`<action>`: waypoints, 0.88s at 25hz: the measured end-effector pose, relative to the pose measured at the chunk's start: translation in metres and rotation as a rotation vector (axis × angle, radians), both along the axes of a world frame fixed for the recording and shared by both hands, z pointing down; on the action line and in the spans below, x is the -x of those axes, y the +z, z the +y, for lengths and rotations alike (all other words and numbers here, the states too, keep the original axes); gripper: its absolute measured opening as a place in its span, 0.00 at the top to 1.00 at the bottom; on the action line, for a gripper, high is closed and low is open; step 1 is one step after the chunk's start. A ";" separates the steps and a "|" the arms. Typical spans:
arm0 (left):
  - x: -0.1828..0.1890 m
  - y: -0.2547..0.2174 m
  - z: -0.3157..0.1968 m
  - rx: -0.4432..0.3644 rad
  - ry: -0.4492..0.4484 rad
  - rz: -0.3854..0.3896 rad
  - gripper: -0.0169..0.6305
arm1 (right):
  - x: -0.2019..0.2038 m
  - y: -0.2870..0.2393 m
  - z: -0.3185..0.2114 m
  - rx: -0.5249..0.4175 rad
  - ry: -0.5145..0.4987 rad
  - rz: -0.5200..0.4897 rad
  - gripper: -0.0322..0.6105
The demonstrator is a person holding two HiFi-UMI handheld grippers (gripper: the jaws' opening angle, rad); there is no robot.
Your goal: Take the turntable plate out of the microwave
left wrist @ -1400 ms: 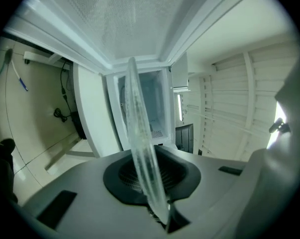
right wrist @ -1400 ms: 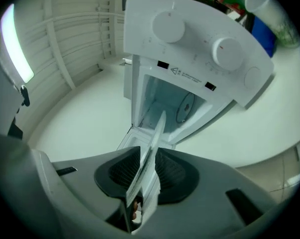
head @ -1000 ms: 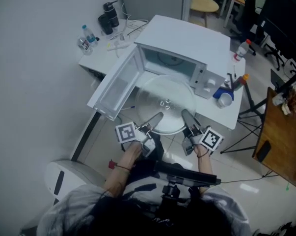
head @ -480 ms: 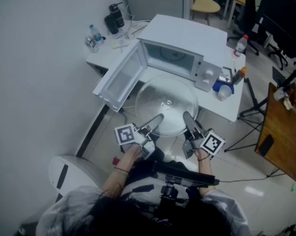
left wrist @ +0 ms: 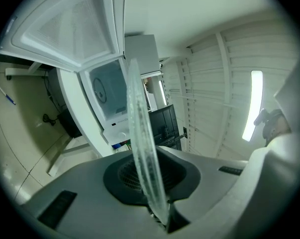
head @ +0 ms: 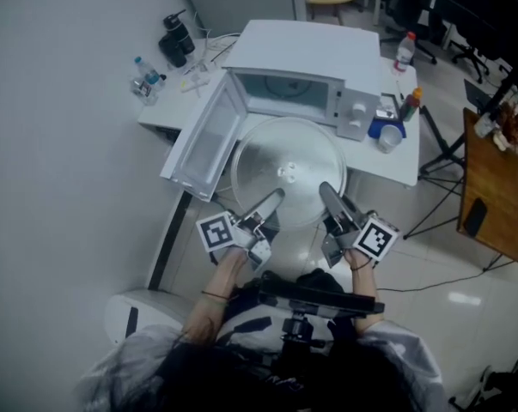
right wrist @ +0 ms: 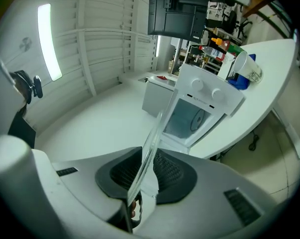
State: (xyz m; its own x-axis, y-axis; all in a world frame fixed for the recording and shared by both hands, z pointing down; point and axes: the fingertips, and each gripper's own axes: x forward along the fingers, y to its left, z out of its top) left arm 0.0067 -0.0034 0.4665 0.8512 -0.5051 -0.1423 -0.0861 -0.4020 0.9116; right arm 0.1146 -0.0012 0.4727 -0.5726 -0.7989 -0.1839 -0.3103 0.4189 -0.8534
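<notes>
What worries me most is the grip. My left tool (head: pixel 271 202) and right tool (head: pixel 327 194) are each closed narrow on the near rim of the plate (head: pixel 286 172), and nothing else carries it. Nearly all its weight hangs out beyond the pads, so I judge that smooth glass could pivot or slide out, drop its far edge onto the desk (head: pixel 405 166) or fall to the floor and shatter. If my two hands drift unevenly, the rim would twist between the pads, and a swing to the left could clip the open door (head: pixel 205 144). The plate is out of the microwave (head: pixel 306 54), held in the air roughly level, just in front of the open cavity and over the desk's front edge. It is a wide round disc of clear glass, pale and slightly frosted from above, with a small raised hub at its centre. Seen edge-on in both gripper views, it is thin with a faintly rippled rim.
</notes>
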 end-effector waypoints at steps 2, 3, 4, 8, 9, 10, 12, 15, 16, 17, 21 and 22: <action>0.006 -0.002 0.001 0.002 0.028 -0.004 0.94 | 0.006 -0.002 0.004 0.008 0.030 -0.009 0.85; 0.009 -0.004 0.003 0.001 0.044 -0.004 0.94 | 0.009 -0.003 0.008 0.011 0.045 -0.011 0.85; 0.011 -0.004 0.005 -0.002 0.061 -0.005 0.94 | 0.012 -0.004 0.012 0.010 0.058 -0.011 0.85; 0.028 -0.004 0.014 -0.015 0.101 -0.018 0.94 | 0.029 -0.007 0.024 -0.003 0.086 -0.008 0.85; 0.032 -0.004 0.016 -0.017 0.106 -0.020 0.94 | 0.034 -0.007 0.027 0.001 0.091 -0.007 0.85; 0.036 -0.003 0.017 -0.018 0.112 -0.021 0.93 | 0.038 -0.007 0.029 0.006 0.097 -0.004 0.85; 0.041 -0.002 0.021 -0.015 0.122 -0.017 0.93 | 0.043 -0.007 0.034 0.017 0.111 0.007 0.85; 0.044 -0.001 0.024 -0.010 0.136 0.006 0.93 | 0.046 -0.008 0.039 0.023 0.126 0.026 0.85; 0.045 -0.001 0.025 -0.010 0.140 0.015 0.93 | 0.047 -0.009 0.040 0.021 0.129 0.030 0.85; 0.047 -0.002 0.026 -0.009 0.143 0.023 0.93 | 0.049 -0.010 0.041 0.020 0.132 0.034 0.85; 0.058 -0.002 0.032 0.007 0.145 0.043 0.93 | 0.061 -0.011 0.048 0.024 0.142 0.045 0.85; 0.061 -0.003 0.034 0.007 0.146 0.048 0.93 | 0.063 -0.011 0.050 0.026 0.144 0.046 0.85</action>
